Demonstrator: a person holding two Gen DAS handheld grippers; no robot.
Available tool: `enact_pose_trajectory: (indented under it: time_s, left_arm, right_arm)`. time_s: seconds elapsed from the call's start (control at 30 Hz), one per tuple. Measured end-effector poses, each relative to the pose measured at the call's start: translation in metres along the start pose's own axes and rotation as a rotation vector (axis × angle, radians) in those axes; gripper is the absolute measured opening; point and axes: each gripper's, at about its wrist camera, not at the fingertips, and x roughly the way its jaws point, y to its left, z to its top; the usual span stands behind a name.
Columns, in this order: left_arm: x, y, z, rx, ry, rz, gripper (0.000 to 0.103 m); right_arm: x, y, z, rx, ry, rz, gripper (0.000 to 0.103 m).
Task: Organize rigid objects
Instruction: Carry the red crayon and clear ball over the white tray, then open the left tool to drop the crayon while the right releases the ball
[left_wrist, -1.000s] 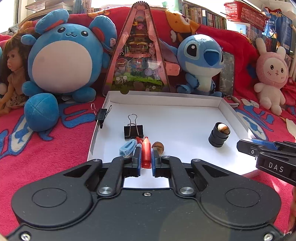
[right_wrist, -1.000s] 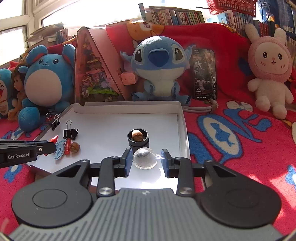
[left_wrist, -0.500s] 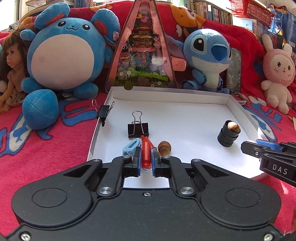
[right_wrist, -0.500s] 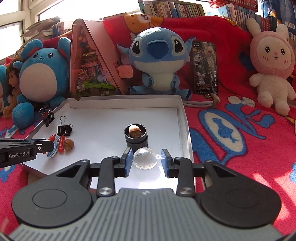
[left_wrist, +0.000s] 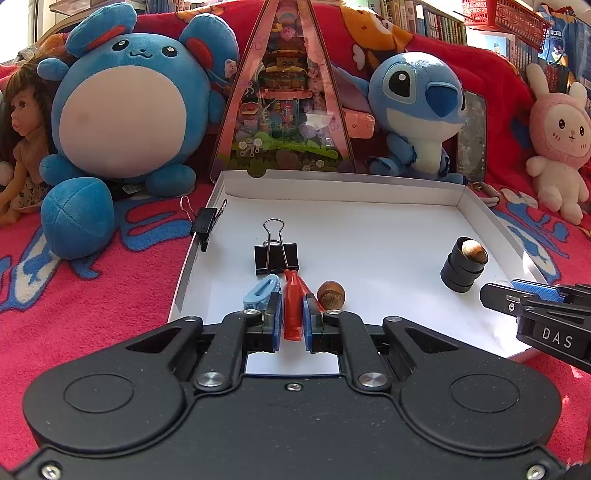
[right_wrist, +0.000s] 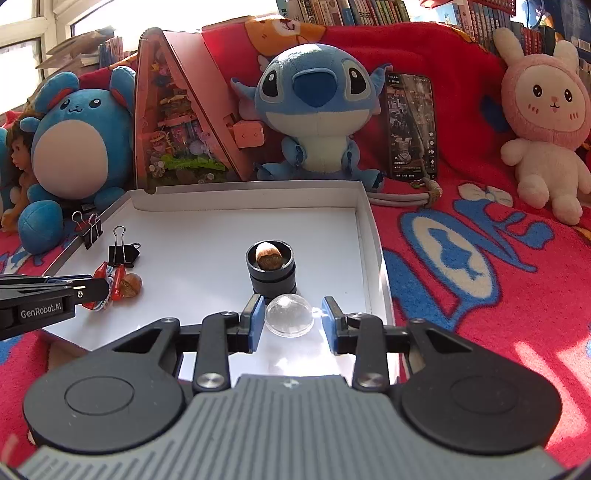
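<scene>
White shallow box (left_wrist: 332, 192) on red blanket, plush toys behind. Most small rigid items already sit inside it, so by my reading the sorting is well under way, not finished.

Left cluster in box: black binder clip (left_wrist: 275, 254), light blue clip (left_wrist: 260, 293), brown nut (left_wrist: 331, 294), red piece (left_wrist: 291, 314). Left gripper (left_wrist: 291, 317) has its jaws drawn narrow onto the red piece — both pads pressing its sides, low at the near end of the box. Whether the piece is lifted or resting on the floor is hard to tell from this angle.

A second binder clip (left_wrist: 205, 221) is clamped on the box's left wall; may count as placed or not.

Right side: black cylinder (right_wrist: 271, 271) upright with another nut (right_wrist: 269, 254) in its top. Just in front, the clear dome (right_wrist: 290, 315) lies between the right gripper's (right_wrist: 291, 321) jaws, which stand part-open — gap visible on both sides, no contact.

Left to do, likely: set down the red piece, deal with the dome.
</scene>
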Motion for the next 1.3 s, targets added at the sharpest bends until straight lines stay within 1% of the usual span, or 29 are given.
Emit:
enact_pose_trajectory:
  time_s: [0.07,0.1,0.13,0.17,0.2,0.23,0.27,0.3,0.37,0.43,0.5,0.57,0.7,0.77,0.8,0.93,0.97,1.1,1.3]
  left_arm:
    - [0.000,0.000,0.000,-0.002,0.000,0.004,0.014]
    - [0.000,0.000,0.000,-0.005,0.003,0.007,0.014]
    - [-0.001,0.000,0.000,-0.008,0.006,0.007,0.018]
    - [-0.001,0.000,0.000,-0.012,0.008,0.005,0.026]
    - [-0.002,0.001,0.000,-0.015,0.009,0.003,0.030]
    - [-0.003,0.001,0.000,-0.017,0.008,0.003,0.037]
    - [-0.004,0.001,0.000,-0.015,0.006,0.005,0.039]
    - [-0.006,0.001,0.000,-0.010,0.001,0.006,0.039]
    - [-0.008,0.000,-0.001,0.000,-0.004,0.007,0.045]
    - [-0.012,-0.002,-0.002,0.005,-0.006,0.002,0.049]
    - [-0.016,-0.002,-0.003,0.007,-0.009,-0.007,0.051]
    - [-0.022,-0.002,-0.004,0.006,-0.014,-0.010,0.056]
    - [-0.036,-0.002,-0.011,0.012,-0.025,-0.011,0.059]
    - [-0.044,-0.002,-0.015,0.015,-0.032,-0.013,0.067]
    - [-0.048,-0.002,-0.018,0.018,-0.034,-0.013,0.068]
    - [-0.063,0.000,-0.029,0.032,-0.055,-0.013,0.070]
    - [-0.068,0.000,-0.033,0.040,-0.061,-0.007,0.073]
    - [-0.082,0.004,-0.045,0.035,-0.074,-0.009,0.075]
    - [-0.092,0.005,-0.058,0.052,-0.086,0.016,0.076]
  right_arm:
    - [0.001,0.000,0.000,0.004,0.003,0.001,0.041]
    - [0.000,-0.001,0.000,0.008,0.003,0.002,0.044]
    - [0.000,-0.001,-0.001,0.013,0.000,0.002,0.044]
    - [0.000,-0.002,-0.001,0.017,0.001,0.005,0.044]
    - [0.000,-0.002,-0.001,0.019,0.002,0.007,0.047]
    - [-0.001,-0.003,-0.001,0.022,0.003,0.010,0.051]
    - [-0.001,-0.003,-0.002,0.023,0.002,0.010,0.056]
    - [-0.002,-0.003,-0.002,0.022,0.001,0.010,0.056]
    - [-0.004,-0.003,-0.003,0.018,-0.004,0.007,0.057]
    - [-0.006,-0.004,-0.003,0.019,-0.008,0.006,0.059]
    - [-0.010,-0.004,-0.003,0.024,-0.017,0.008,0.063]
    - [-0.013,-0.004,-0.003,0.026,-0.024,0.006,0.066]
    - [-0.026,-0.003,-0.007,0.026,-0.056,-0.003,0.075]
    - [-0.036,-0.002,-0.011,0.027,-0.080,-0.006,0.080]
    - [-0.040,-0.002,-0.012,0.027,-0.090,-0.007,0.083]
    - [-0.056,-0.001,-0.022,0.027,-0.114,-0.011,0.086]
    - [-0.059,0.000,-0.025,0.024,-0.117,-0.013,0.087]
    - [-0.071,0.002,-0.037,0.012,-0.130,-0.027,0.090]
    - [-0.074,0.005,-0.048,-0.002,-0.111,-0.035,0.092]
